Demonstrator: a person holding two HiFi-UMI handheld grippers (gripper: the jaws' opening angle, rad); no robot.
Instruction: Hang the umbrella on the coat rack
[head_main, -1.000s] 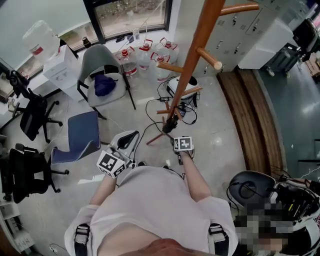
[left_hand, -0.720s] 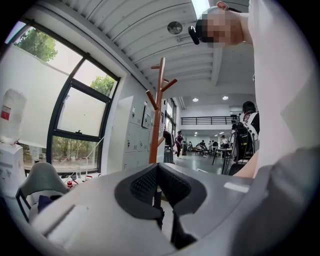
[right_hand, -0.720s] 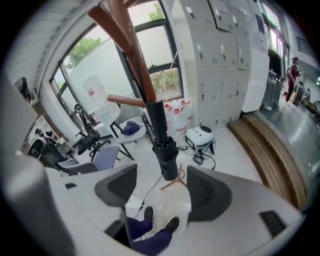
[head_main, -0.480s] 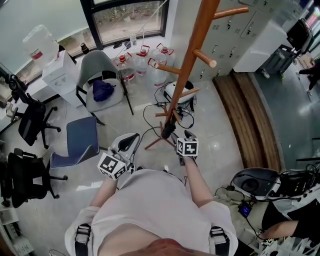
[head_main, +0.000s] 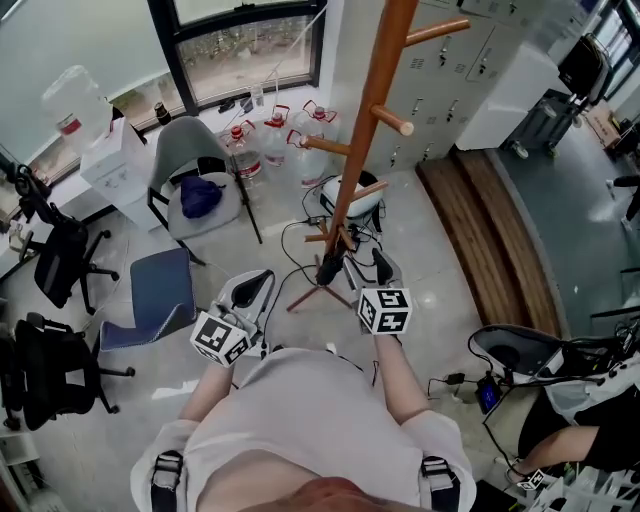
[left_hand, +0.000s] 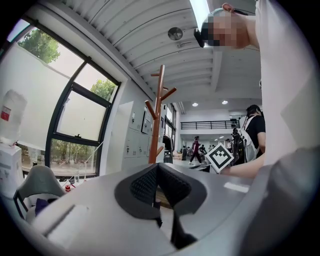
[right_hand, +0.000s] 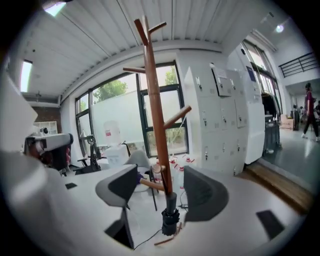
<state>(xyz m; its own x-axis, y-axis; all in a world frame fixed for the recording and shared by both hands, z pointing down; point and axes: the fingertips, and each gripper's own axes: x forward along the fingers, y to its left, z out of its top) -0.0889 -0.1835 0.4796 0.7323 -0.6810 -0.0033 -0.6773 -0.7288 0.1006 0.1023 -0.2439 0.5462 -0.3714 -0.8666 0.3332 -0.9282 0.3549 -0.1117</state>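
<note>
**Umbrella at the foot of the rack, both claws empty**

The right claw (right_hand: 160, 176) has its jaws wide apart with nothing gripped. Ahead of it, in line with the gap and clear of both jaws, the black folded umbrella (right_hand: 170, 216) stands upright against the bottom of the wooden coat rack (right_hand: 156, 125). The left claw (left_hand: 156, 170) has its jaws pressed together on nothing, and the rack rises well beyond it.
</note>
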